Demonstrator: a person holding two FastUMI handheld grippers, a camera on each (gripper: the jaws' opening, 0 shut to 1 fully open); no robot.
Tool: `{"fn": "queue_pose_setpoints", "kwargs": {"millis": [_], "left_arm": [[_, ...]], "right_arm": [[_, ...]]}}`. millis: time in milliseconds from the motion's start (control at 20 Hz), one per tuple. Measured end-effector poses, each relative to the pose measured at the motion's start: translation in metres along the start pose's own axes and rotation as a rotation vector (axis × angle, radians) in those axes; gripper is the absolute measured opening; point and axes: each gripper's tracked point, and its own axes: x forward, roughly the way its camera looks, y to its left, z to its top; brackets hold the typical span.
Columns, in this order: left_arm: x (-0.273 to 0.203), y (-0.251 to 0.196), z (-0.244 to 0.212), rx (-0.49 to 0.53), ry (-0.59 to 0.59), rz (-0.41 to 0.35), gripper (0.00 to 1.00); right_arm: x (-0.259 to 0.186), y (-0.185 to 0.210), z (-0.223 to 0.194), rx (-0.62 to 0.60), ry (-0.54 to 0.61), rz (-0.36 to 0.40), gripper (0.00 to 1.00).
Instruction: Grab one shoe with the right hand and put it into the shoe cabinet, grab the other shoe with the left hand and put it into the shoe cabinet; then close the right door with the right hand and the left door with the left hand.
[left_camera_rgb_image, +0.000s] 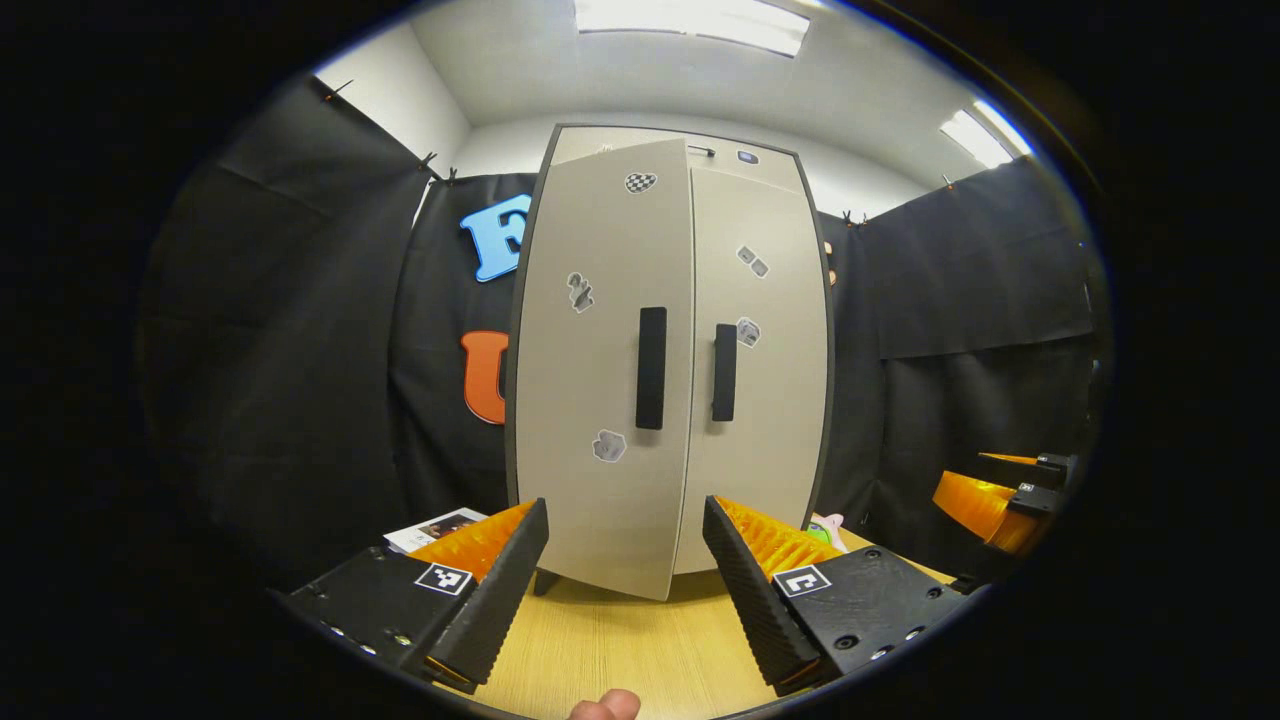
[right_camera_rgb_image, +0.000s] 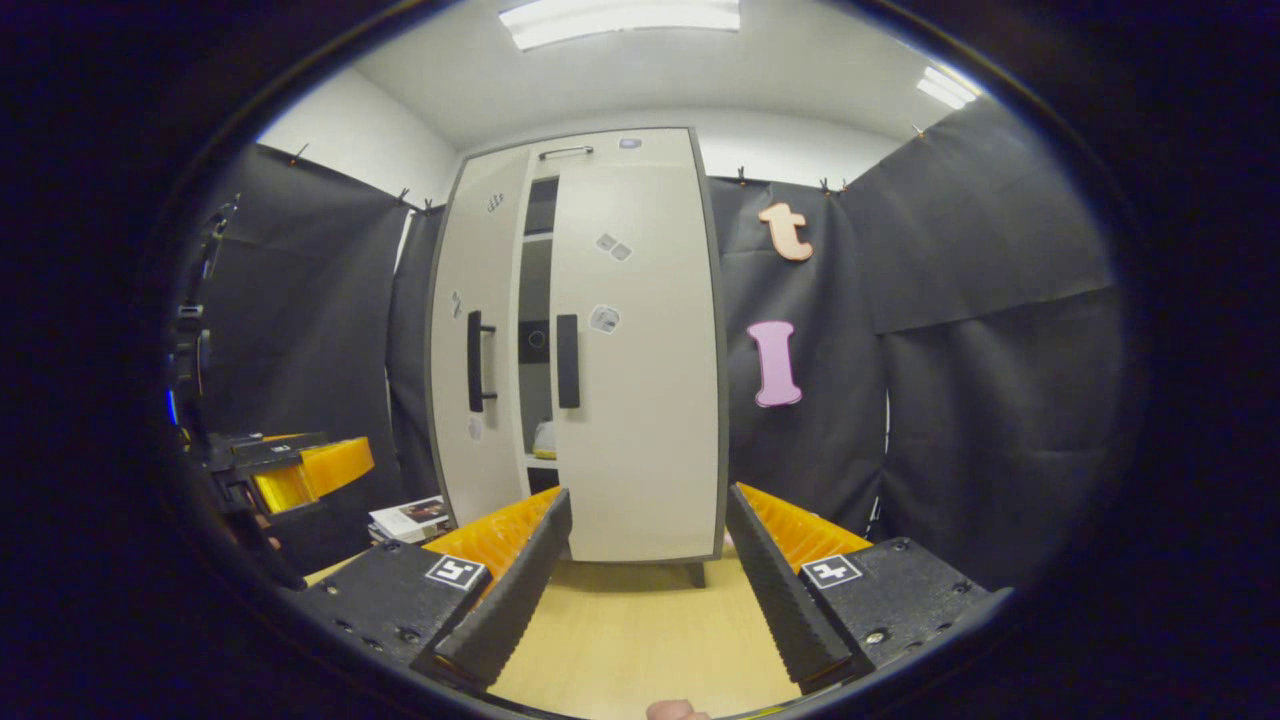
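Shoe cabinet ajar; both tools wide open, empty

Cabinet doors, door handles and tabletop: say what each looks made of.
Cabinet doors: likely laminated board, matte beige, flat and uniform with a dark edge. Door handles: matte black bars, plastic or coated metal; cannot tell which. Tabletop: light wood or wood-look laminate, with faint grain lines.

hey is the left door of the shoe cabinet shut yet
Not fully. In the right gripper view the left door stands ajar, a dark gap showing shelves between it and the right door.
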Motion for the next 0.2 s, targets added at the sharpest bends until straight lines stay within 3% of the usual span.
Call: {"fn": "queue_pose_setpoints", "kwargs": {"millis": [200], "left_arm": [[0.0012, -0.0012, -0.0028, -0.012, 0.007, -0.005, 0.93]], "right_arm": [[0.0018, 0.0004, -0.0007, 0.004, 0.0, 0.002, 0.98]]}}
